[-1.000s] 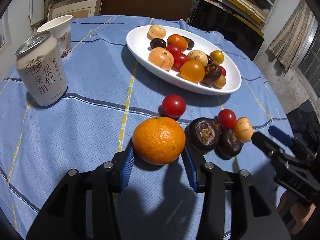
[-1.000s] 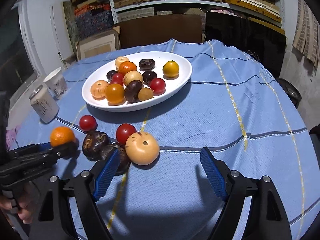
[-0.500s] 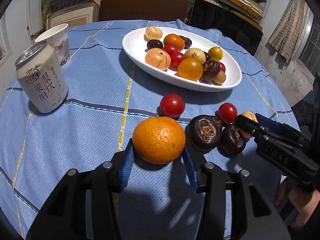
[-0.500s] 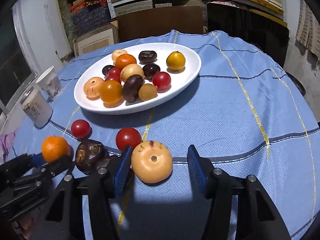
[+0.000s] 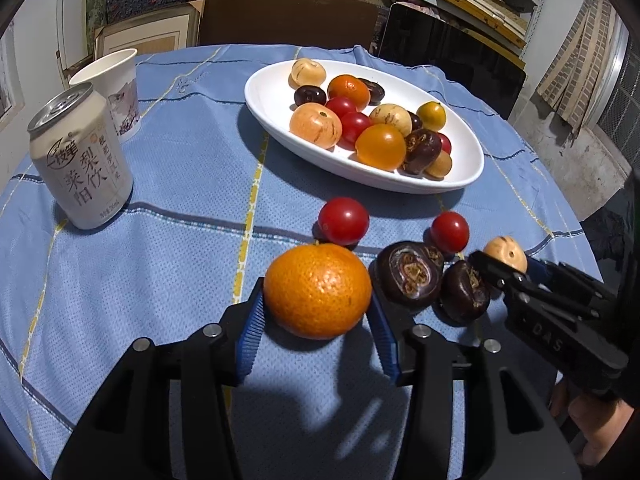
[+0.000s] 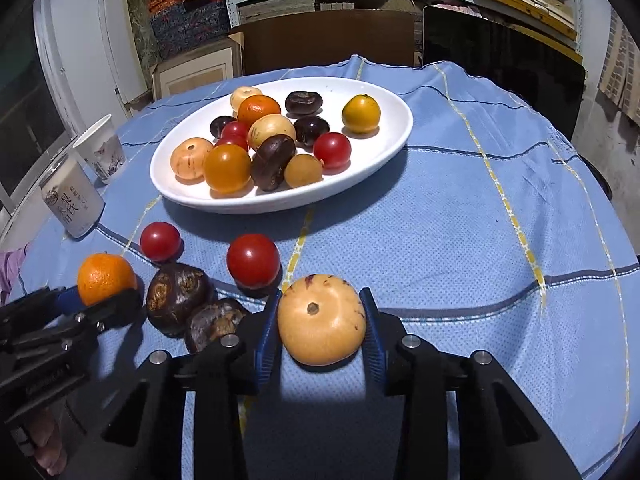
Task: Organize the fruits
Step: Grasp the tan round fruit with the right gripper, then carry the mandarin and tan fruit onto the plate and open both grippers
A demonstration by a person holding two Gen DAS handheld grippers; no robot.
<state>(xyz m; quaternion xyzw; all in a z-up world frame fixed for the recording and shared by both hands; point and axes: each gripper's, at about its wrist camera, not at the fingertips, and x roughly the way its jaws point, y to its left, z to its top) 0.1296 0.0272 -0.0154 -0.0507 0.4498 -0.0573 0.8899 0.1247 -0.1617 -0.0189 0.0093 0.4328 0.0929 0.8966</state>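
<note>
My left gripper (image 5: 316, 320) is shut on an orange mandarin (image 5: 317, 291) just above the blue cloth. My right gripper (image 6: 320, 334) is shut on a tan round fruit (image 6: 321, 319); it also shows in the left wrist view (image 5: 505, 254). A white oval plate (image 5: 460, 178) holds several fruits at the back; it also shows in the right wrist view (image 6: 384, 148). Two red tomatoes (image 5: 343, 221) (image 5: 449, 231) and two dark purple fruits (image 5: 409, 276) (image 5: 464, 294) lie on the cloth between the grippers and the plate.
A drink can (image 5: 80, 162) and a paper cup (image 5: 116, 92) stand at the left of the round table (image 5: 168, 184). Shelves, boxes and a dark panel stand behind the table. The table edge curves down at the right.
My right gripper has moved forward and shut on the tan fruit. My left gripper keeps its hold on the mandarin and has hardly moved.
</note>
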